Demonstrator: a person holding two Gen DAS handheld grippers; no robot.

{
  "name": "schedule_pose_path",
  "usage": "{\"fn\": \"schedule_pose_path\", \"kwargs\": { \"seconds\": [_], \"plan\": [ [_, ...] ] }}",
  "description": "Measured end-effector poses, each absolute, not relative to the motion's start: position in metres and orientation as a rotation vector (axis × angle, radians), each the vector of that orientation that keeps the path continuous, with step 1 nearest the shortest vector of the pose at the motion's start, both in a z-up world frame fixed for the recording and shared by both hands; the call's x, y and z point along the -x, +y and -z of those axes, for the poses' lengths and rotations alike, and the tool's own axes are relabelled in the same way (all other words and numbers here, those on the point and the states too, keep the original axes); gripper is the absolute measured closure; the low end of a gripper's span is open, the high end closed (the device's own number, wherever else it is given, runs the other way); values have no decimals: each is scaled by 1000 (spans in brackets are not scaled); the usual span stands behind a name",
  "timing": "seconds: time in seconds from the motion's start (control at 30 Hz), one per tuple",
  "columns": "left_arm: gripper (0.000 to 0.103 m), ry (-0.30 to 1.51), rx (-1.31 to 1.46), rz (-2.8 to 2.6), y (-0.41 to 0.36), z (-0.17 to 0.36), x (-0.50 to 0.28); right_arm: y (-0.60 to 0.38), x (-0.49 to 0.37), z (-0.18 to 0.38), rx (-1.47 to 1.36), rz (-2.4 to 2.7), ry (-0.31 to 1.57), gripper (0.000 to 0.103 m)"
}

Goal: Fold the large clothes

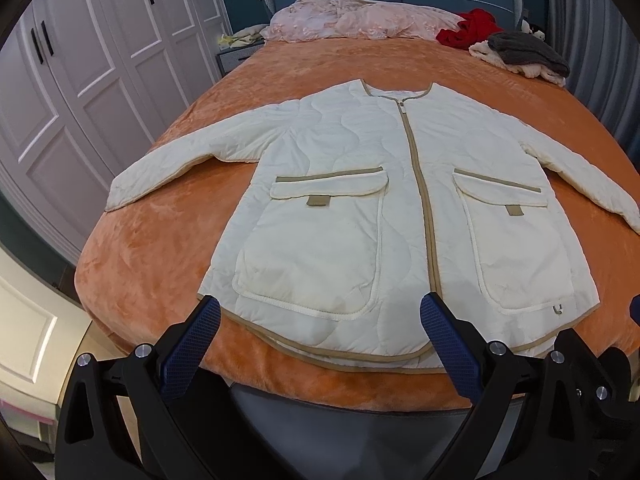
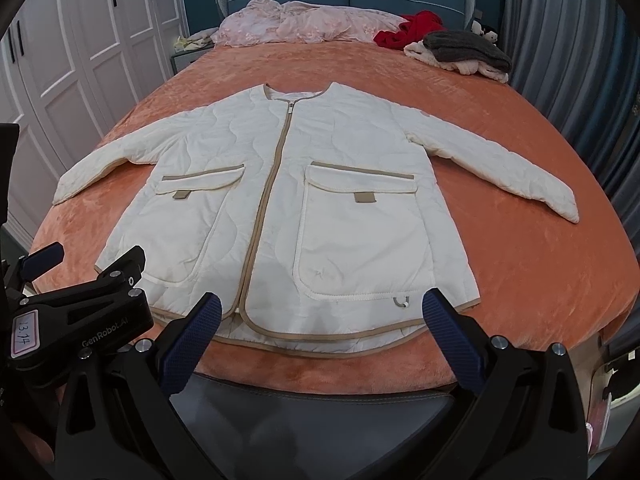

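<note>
Cream jacket is laid flat on orange bedspread (zipped, sleeves out). Left gripper and right gripper are held spread above hem, nothing pinched.

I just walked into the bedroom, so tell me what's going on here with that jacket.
A person holds two grippers over the near edge of the orange velvet bedspread. The cream quilted zip-up jacket with tan trim lies flat and unfolded, sleeves spread. The left gripper and right gripper hover with jaws open, holding nothing.
</note>
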State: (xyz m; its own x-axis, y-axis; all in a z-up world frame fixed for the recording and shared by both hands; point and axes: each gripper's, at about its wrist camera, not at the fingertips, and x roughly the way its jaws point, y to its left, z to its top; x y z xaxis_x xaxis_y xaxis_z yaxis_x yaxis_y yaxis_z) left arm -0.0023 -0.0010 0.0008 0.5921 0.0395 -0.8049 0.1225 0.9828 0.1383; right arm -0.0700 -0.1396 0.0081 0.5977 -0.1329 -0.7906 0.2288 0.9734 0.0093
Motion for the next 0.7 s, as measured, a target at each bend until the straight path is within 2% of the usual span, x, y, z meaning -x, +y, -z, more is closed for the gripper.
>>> {"fn": "schedule_pose_path", "kwargs": {
  "seconds": [0.7],
  "plan": [
    [5, 948, -173, 46, 0, 0, -2, -141, 67, -9, -125, 211, 916, 5]
  ]
}}
